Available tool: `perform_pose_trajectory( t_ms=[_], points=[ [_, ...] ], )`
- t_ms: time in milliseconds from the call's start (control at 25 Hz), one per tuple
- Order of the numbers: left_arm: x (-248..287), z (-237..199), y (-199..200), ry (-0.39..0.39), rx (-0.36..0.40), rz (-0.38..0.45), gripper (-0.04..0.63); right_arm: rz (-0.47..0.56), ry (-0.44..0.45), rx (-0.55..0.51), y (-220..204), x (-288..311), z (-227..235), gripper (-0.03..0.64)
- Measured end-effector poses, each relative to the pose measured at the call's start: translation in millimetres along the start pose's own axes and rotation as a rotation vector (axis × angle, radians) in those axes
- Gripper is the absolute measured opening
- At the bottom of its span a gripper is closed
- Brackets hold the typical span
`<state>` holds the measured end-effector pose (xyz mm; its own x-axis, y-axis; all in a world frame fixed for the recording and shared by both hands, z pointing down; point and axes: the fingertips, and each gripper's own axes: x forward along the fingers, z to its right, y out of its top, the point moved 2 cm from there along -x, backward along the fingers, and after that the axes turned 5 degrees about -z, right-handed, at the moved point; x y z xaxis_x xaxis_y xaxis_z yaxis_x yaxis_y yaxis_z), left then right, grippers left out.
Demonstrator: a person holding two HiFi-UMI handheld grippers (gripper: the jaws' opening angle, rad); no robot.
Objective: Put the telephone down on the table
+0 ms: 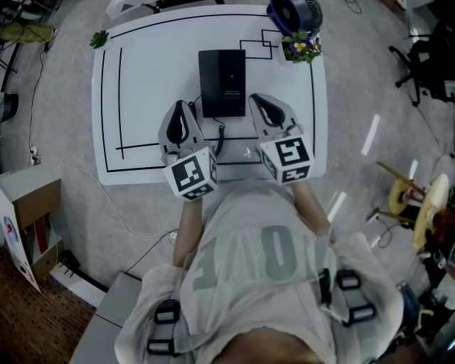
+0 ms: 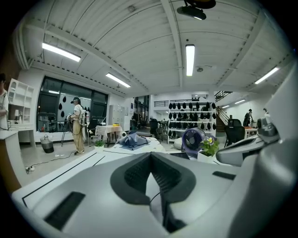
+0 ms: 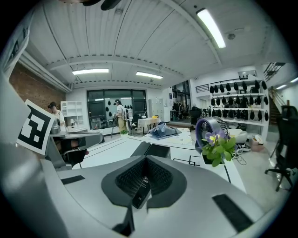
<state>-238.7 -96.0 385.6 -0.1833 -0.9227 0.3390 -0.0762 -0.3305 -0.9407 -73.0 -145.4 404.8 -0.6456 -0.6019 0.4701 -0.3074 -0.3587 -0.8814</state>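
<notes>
While over the white table [image 1: 142,43], left tool [image 1: 181,108] and right tool [image 1: 256,99] shut, empty, black telephone [image 1: 222,82] between them

Surface [image 1: 142,85]: left half, 7 to 10 o'clock, bare, wide passage. Telephone [image 1: 222,82] blocks the centre toward 12. Fan [image 1: 293,13] and flower pot [image 1: 301,48] crowd the 1 o'clock corner. Small plant [image 1: 99,38] at the 11 o'clock corner. Cord [image 1: 220,135] trails toward 6. Narrow open strip at 3.

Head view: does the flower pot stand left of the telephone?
No, the flower pot stands right of the telephone, beside the fan.
</notes>
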Motion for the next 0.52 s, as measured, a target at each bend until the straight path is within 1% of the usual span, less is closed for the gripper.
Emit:
perform_pose_trajectory(
  t_ms=[200,360,520],
  points=[
    [-0.2,6.5,0.7,-0.007,0.025,0.001,0.006,-0.012,0.001,0.005,-4.4,-0.9,1.0,0.008],
    [1.0,9.4,1.8,-0.024,0.005,0.007,0.006,-0.018,0.007,0.005,-5.1,-1.4,1.7,0.008],
    [4.1,8.7,0.8,-0.019,0.013,0.004,0.006,-0.023,0.009,0.009,-9.4,0.7,1.6,0.008]
  ],
)
